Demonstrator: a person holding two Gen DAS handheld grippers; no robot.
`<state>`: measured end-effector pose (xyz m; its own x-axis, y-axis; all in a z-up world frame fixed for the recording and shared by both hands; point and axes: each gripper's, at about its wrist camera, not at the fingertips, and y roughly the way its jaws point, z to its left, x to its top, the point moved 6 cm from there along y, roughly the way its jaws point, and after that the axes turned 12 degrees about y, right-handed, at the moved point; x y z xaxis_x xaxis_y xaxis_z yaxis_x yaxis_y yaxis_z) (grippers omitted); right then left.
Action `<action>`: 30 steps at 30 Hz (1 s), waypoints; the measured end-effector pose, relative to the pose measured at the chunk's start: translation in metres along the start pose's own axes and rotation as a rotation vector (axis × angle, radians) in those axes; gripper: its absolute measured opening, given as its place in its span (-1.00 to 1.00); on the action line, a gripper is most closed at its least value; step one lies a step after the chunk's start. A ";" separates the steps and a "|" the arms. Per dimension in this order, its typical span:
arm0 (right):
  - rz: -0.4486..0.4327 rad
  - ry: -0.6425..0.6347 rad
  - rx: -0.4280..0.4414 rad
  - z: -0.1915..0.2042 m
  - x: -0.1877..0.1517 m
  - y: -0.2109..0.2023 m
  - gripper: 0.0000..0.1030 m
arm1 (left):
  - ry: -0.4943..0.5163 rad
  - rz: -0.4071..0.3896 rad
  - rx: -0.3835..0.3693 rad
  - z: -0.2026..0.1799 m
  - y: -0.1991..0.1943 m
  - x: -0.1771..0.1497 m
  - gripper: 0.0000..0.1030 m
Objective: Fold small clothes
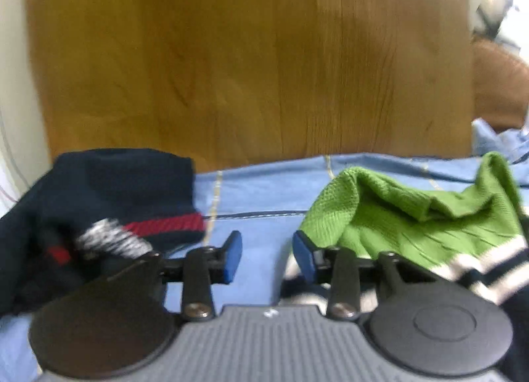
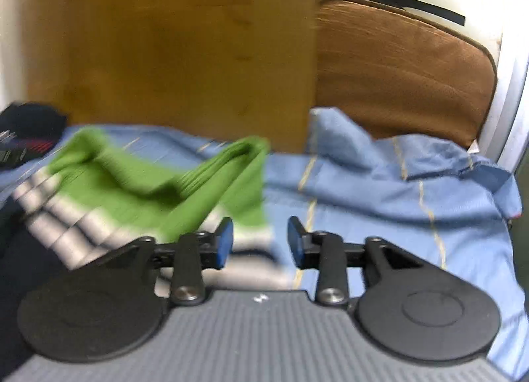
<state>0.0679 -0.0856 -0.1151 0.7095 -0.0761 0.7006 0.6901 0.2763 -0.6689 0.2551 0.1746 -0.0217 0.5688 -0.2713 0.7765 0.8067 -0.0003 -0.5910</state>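
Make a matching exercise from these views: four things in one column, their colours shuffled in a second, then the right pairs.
Things:
1. sock between the two hand-held grippers
2. sock on the left
3. bedsheet
4. cushion

Colours:
A. brown
B. navy with a red stripe
C. light blue with thin pale lines
D. green with white and dark bands

Pairs: 1-D, 2-B, 3-C, 4-A

Green sock point(image 1: 410, 213) with white-and-navy stripes — navy sock point(image 1: 109, 190), red band — blue sheet point(image 2: 363, 203), yellow lines.
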 end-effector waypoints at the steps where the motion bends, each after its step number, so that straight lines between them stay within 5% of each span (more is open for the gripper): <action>1: 0.010 -0.014 0.016 0.008 -0.017 -0.015 0.08 | -0.002 -0.013 -0.011 0.000 -0.012 -0.005 -0.20; 5: 0.076 -0.038 -0.006 0.021 -0.061 -0.034 0.20 | 0.027 -0.047 -0.111 -0.016 -0.056 -0.027 0.15; 6: 0.092 -0.009 0.004 0.021 -0.065 -0.035 0.05 | 0.047 -0.046 -0.139 -0.024 -0.062 -0.033 0.15; 8: 0.081 0.041 -0.002 0.012 -0.053 -0.039 -0.74 | 0.088 -0.033 -0.186 -0.040 -0.068 -0.042 0.15; 9: 0.056 0.054 -0.017 0.004 -0.045 -0.044 -0.84 | 0.111 -0.024 -0.196 -0.046 -0.071 -0.047 0.15; 13: -0.118 0.017 -0.303 -0.056 -0.001 -0.076 -0.84 | 0.197 -0.001 -0.144 -0.055 -0.065 -0.058 0.02; 17: -0.093 -0.016 -0.756 -0.135 0.018 -0.072 -0.63 | 0.161 -0.008 -0.052 -0.030 -0.053 -0.039 -0.06; 18: -0.108 0.093 -0.719 -0.140 0.020 -0.082 -0.63 | 0.134 -0.024 -0.064 -0.022 -0.049 -0.030 -0.06; 21: -0.173 0.307 -0.326 -0.103 0.026 -0.094 -0.63 | 0.109 -0.061 -0.108 -0.017 -0.041 -0.003 -0.17; 25: 0.004 0.294 0.055 -0.004 0.033 -0.020 -0.64 | 0.158 -0.036 -0.210 -0.041 -0.005 0.028 -0.43; 27: 0.127 0.223 0.119 0.031 0.030 0.020 -0.66 | 0.174 0.016 -0.255 -0.058 0.019 0.036 -0.60; 30: 0.223 0.129 0.104 0.074 0.021 0.067 -0.69 | 0.197 0.091 -0.285 -0.084 0.057 0.042 -0.65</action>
<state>0.1185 0.0024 -0.1269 0.8591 -0.1219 0.4971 0.5014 0.3960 -0.7693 0.3120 0.0821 -0.0411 0.5718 -0.4631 0.6772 0.6611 -0.2287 -0.7146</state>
